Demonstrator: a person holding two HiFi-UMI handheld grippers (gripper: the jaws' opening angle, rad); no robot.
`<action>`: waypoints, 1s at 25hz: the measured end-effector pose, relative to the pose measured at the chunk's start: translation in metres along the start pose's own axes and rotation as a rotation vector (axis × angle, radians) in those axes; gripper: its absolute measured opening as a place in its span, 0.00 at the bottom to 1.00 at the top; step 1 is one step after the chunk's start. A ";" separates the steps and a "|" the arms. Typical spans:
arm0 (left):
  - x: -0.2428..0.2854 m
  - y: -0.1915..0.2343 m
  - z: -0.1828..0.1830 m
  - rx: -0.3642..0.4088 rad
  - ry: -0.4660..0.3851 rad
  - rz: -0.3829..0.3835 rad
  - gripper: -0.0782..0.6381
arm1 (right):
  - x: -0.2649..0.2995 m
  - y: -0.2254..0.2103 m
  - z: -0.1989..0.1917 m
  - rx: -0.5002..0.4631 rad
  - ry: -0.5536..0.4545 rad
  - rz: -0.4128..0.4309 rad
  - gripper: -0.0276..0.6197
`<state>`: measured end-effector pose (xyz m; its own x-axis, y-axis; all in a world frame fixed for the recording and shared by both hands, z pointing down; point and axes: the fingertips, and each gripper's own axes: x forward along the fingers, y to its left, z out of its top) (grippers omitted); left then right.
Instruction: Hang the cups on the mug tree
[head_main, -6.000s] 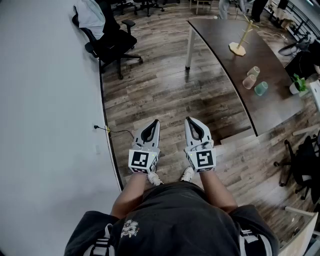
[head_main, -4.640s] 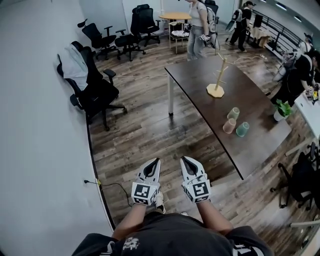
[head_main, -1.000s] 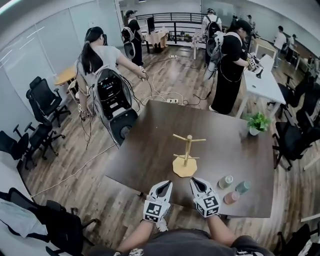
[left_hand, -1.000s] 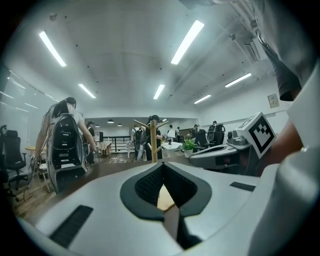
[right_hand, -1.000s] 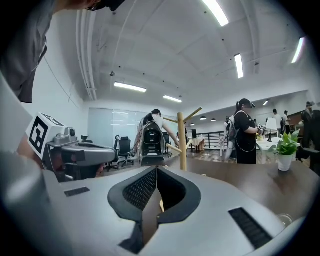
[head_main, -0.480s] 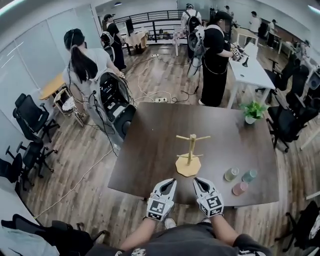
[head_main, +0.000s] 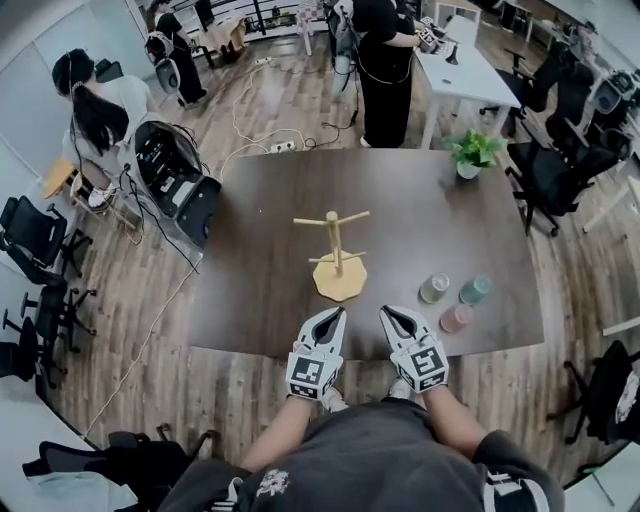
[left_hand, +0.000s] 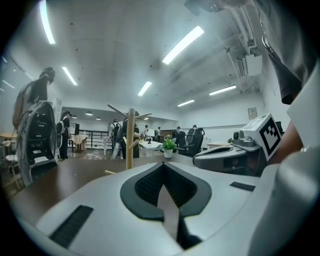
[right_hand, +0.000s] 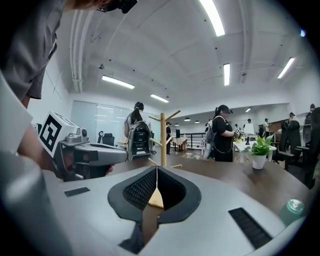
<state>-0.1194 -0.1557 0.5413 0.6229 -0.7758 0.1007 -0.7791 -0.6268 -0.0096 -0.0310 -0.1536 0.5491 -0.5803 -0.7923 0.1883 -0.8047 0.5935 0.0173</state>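
2 people stand beyond the far side of the dark table (head_main: 250, 300). 1 person in black (head_main: 383, 50) is next to a white table (head_main: 470, 72). 1 person at the left (head_main: 95, 110) is beside a black backpack rig (head_main: 178, 185) that rests on the floor. Cables (head_main: 250, 135) trail over the wood floor behind the dark table. Office chairs (head_main: 30, 235) stand at the left, and more stand at the right. A potted plant (head_main: 470, 152) sits near the table's far right corner, well apart from the task items.

The mug tree (head_main: 337, 258) stands upright near the middle of the table, straight ahead of the gap between the 2 grippers. Only tabletop lies between it and them. It is pale wood: 1 post on a flat base, with angled pegs at 2 levels. No cup hangs on it.

3 cups stand upright in a tight cluster to the right of the tree, towards the near edge:
- the pale green cup (head_main: 434, 288), closest to the tree;
- the teal cup (head_main: 474, 290), just beside it;
- the pink cup (head_main: 455, 318), nearest the edge.

Their handles are too small to make out from the head view.

The left gripper (head_main: 336, 314) and the right gripper (head_main: 386, 313) are held side by side over the near table edge. The jaws of each are clenched together on nothing.
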 end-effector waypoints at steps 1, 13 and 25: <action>0.004 -0.009 -0.006 -0.007 0.009 -0.016 0.12 | -0.006 -0.003 -0.004 -0.004 0.008 -0.006 0.08; 0.041 -0.054 -0.022 -0.003 0.063 -0.062 0.12 | -0.071 -0.071 -0.050 0.082 0.061 -0.197 0.08; 0.090 -0.106 -0.043 -0.019 0.109 -0.195 0.12 | -0.131 -0.129 -0.085 0.166 0.100 -0.429 0.08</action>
<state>0.0164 -0.1556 0.5941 0.7516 -0.6267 0.2059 -0.6462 -0.7621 0.0392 0.1598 -0.1147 0.6061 -0.1826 -0.9387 0.2923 -0.9831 0.1782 -0.0418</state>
